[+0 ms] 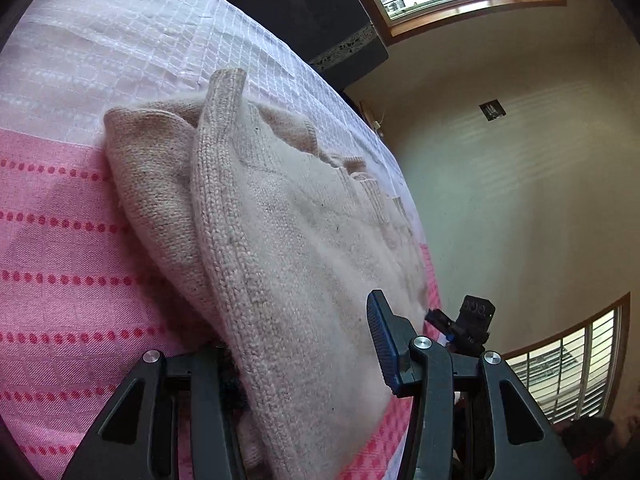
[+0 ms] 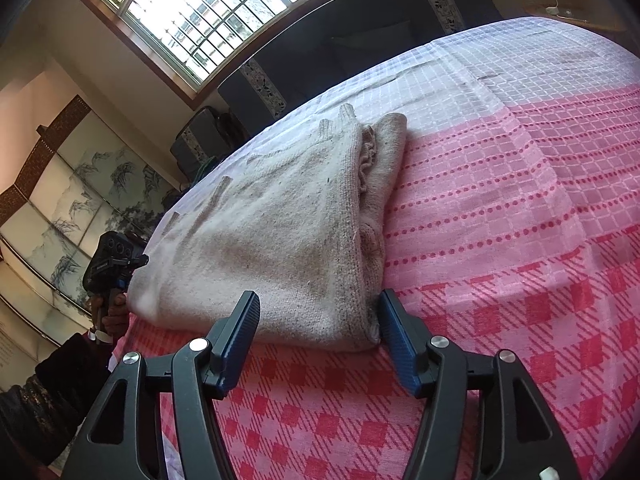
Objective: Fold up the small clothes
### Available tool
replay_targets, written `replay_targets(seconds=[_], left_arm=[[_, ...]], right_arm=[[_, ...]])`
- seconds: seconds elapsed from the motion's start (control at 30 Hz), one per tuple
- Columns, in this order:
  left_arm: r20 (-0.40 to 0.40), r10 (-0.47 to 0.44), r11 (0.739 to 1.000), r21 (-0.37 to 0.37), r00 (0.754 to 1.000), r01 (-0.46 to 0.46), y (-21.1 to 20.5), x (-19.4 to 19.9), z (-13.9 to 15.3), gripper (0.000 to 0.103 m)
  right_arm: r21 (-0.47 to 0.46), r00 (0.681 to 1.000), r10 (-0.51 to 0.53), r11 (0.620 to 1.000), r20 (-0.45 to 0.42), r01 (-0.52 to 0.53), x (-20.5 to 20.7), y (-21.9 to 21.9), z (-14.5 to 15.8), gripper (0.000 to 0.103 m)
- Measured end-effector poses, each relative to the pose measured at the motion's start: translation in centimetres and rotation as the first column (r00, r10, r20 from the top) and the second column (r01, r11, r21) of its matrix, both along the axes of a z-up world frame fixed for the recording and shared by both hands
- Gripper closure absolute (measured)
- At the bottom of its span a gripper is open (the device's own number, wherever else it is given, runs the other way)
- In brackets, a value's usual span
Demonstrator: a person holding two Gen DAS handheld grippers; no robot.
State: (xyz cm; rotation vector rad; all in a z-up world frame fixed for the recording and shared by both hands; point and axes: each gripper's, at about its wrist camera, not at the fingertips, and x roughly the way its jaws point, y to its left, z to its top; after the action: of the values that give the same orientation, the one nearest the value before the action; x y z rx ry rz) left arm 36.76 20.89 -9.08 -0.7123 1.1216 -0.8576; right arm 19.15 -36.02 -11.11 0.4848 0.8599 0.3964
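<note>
Sweater (image 2: 276,236), beige knit, lies folded on the bed (image 2: 500,208), on the pink check cover, near the close edge; layers stacked, the folded edge running away from both cameras; one ribbed cuff (image 1: 226,80) sticks out at the far end. Looks placed square to the edge so both hands can work the near corners; judged late in the fold, a last tidy or one more fold left.

Right gripper (image 2: 318,340): jaws apart, straddling the near corner of the sweater; neither blue pad seems to press on the knit; the right-hand pad sits just beside the folded edge, the other lies over the top layer; nothing gripped.

Left gripper (image 1: 304,364): about half open; a thick fold of sweater passes between the fingers; one pad (image 1: 382,340) stands clear on the knit's outer side, the other is hidden behind the cloth; cannot tell whether it pinches or merely brackets the fold.
</note>
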Motion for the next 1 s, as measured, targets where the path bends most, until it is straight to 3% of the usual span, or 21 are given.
replay_targets(seconds=[0.17,0.27,0.33,0.53,0.7,1.0], left_arm=[[0.024,0.036,0.997,0.064,0.999,-0.037,-1.0,-0.1,0.2,0.057],[0.012,0.084,0.989,0.118,0.996,-0.085,-1.3,-0.2,0.3,0.069],[0.027,0.116,0.974,0.193,0.993,-0.119,-2.0,-0.4,0.8,0.077],[0.101,0.217,0.904,0.355,0.971,-0.239,-5.1,-1.4,4.2,0.082],[0.125,0.289,0.861,0.399,0.949,-0.314,-7.7,-1.9,6.9,0.083],[0.168,0.314,0.839,0.412,0.935,-0.355,-13.3,-2.5,10.8,0.083]], right_arm=[[0.003,1.000,0.001,1.000,0.002,-0.001,0.0,0.0,0.0,0.042],[0.011,1.000,0.003,1.000,0.002,-0.003,0.0,0.0,0.0,0.041],[0.015,1.000,0.004,1.000,0.001,-0.004,0.0,0.0,0.0,0.041],[0.017,1.000,0.004,1.000,0.002,-0.004,0.1,-0.1,0.0,0.040],[0.006,1.000,0.008,1.000,0.013,-0.008,-0.1,0.1,0.1,0.032],[0.005,1.000,-0.009,1.000,0.018,0.009,-0.4,-0.1,0.2,0.028]])
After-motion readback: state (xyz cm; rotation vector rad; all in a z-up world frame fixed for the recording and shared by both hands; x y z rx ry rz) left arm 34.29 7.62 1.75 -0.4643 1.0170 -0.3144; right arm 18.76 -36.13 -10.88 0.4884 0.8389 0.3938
